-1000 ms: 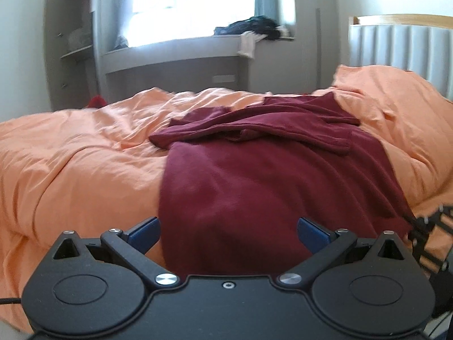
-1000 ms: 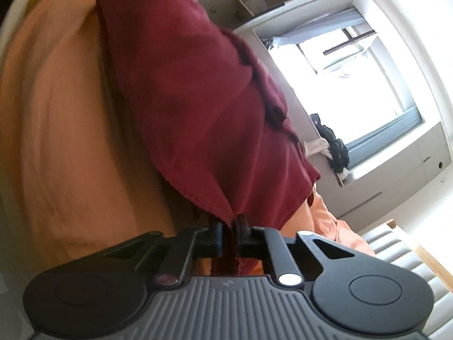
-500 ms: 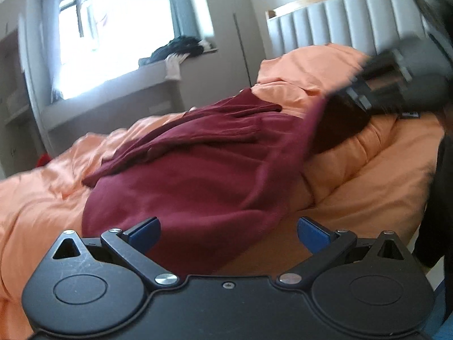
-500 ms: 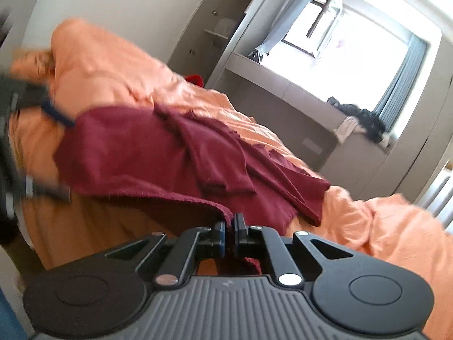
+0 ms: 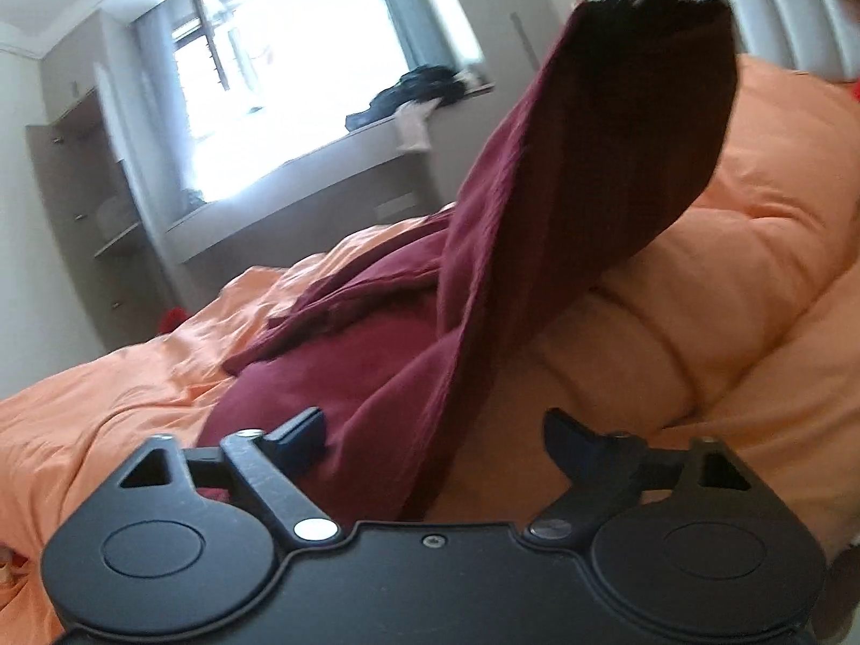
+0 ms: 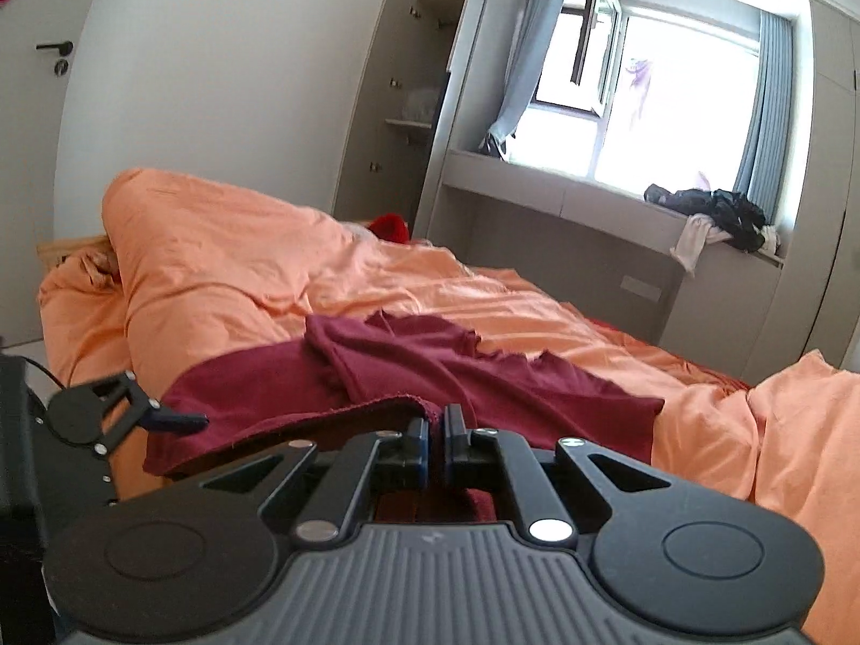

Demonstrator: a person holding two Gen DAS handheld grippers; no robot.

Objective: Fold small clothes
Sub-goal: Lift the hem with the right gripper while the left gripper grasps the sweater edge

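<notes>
Right wrist view: the right gripper (image 6: pixel 435 443) is pinched tight on a hem corner of the maroon garment (image 6: pixel 430 371), lifting it off the orange duvet (image 6: pixel 279 269). The rest of the garment lies crumpled on the duvet. The left gripper (image 5: pixel 430 432), low at the garment's near edge, has just been closing but stands spread, cloth between its fingers unpressed.

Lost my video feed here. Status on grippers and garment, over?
Right gripper shut on maroon garment corner, lifted off orange duvet. Left gripper open, jaws just closing, hem between them, not pinched. Nothing in the way.
</notes>
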